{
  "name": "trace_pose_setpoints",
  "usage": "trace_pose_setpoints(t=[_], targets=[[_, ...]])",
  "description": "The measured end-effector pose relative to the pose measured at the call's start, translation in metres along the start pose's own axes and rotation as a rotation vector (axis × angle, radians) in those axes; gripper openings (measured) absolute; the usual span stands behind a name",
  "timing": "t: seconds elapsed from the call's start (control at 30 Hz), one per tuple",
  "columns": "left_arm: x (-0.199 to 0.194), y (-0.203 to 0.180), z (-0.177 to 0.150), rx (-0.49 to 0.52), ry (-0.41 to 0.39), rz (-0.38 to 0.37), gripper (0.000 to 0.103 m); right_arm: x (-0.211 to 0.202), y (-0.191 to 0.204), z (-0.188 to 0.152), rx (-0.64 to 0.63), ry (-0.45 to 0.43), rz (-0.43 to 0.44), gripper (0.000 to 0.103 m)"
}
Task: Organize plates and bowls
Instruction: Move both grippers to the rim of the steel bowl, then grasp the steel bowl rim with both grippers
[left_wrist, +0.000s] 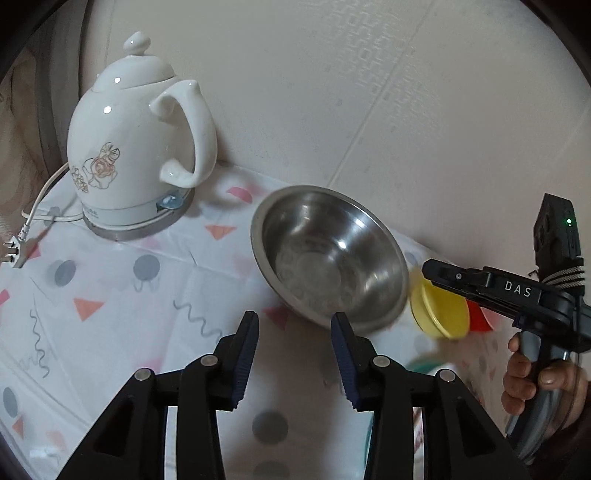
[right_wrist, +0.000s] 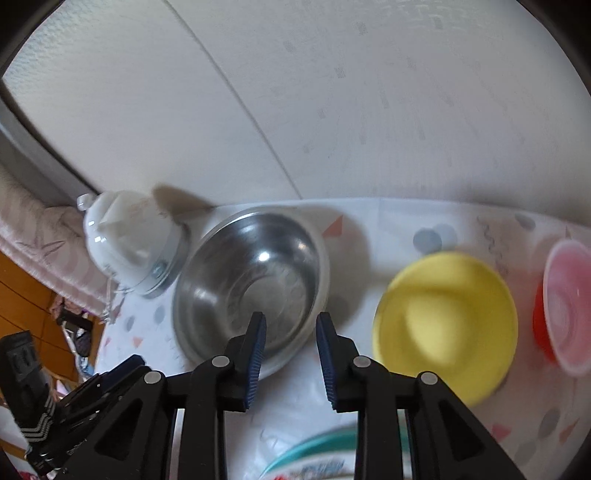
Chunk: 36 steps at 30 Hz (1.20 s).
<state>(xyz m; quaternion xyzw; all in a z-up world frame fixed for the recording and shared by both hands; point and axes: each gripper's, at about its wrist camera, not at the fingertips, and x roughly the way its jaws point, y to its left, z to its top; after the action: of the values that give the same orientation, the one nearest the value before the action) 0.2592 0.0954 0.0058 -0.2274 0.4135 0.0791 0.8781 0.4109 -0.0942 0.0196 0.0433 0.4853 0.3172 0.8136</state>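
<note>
In the left wrist view, the left gripper hangs at lower centre, jaws spread wide and empty. The steel bowl sits mid-frame on the patterned tablecloth, a white kettle at upper left, and a yellow bowl at right.

In the right wrist view, the right gripper gapes empty at lower centre before the steel bowl; the yellow bowl and a red bowl lie right.

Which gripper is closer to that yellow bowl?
Right. The right gripper hovers open just left of the yellow plastic bowl; the left gripper sits beyond the steel bowl.
</note>
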Motion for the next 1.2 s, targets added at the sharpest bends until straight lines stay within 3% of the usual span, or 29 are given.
trace_pose_setpoints(t=[0.43,0.8,0.9,1.07,1.2], targets=[[0.042,0.004,0.017,-0.048,0.034,0.004,0.047,0.041,-0.015,0.036,-0.021,0.057,-0.023,0.031],[0.055,0.003,0.022,-0.031,0.06,-0.008,0.045,0.051,-0.012,0.034,-0.024,0.075,0.0,0.031],[0.06,0.003,0.022,-0.031,0.07,-0.001,0.031,0.055,-0.013,0.03,-0.032,0.081,-0.008,0.031],[0.064,0.004,0.023,-0.013,0.062,0.027,0.025,0.063,-0.012,0.026,-0.065,0.092,-0.044,0.014],[0.061,0.004,0.021,-0.003,0.052,0.028,0.025,0.066,-0.011,0.023,-0.095,0.101,-0.068,0.013]])
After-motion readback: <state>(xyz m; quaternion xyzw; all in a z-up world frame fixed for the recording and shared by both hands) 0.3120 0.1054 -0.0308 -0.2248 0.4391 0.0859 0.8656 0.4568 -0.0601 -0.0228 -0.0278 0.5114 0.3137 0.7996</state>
